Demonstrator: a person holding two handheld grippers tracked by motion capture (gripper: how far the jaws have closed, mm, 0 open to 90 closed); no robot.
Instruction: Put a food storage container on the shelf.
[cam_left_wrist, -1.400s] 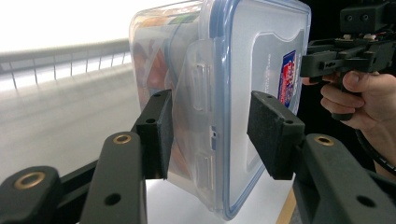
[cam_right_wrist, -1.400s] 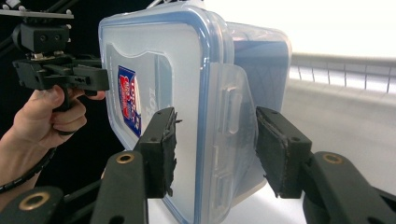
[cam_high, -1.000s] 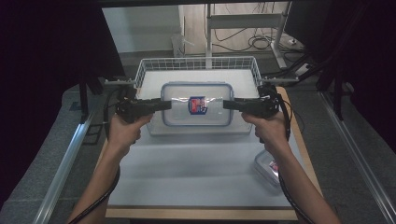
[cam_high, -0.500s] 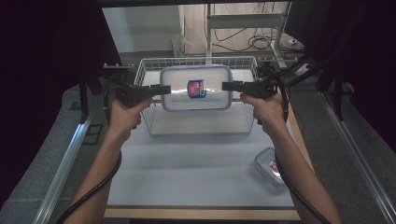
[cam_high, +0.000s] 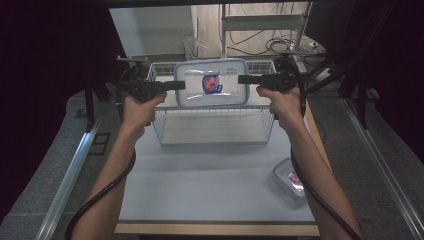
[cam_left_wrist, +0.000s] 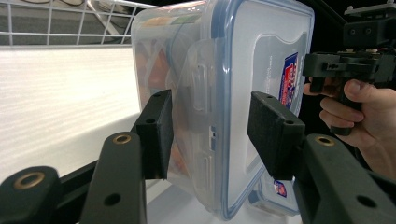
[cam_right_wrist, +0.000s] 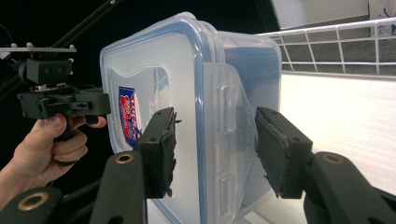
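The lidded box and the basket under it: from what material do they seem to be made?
The clear rectangular box with blue-rimmed lid looks like glossy see-through plastic: its contents show through the wall and light glints on it. The white wire basket seems to be coated metal wire: thin rods form an open grid, though the coating is not certain.

Dim, dark surroundings; overhead light glares on the table (cam_high: 215, 170); gripper views are sharp, their near edges soft.

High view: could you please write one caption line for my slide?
Left gripper and right gripper hold a lidded clear container by its two ends above a white wire basket.
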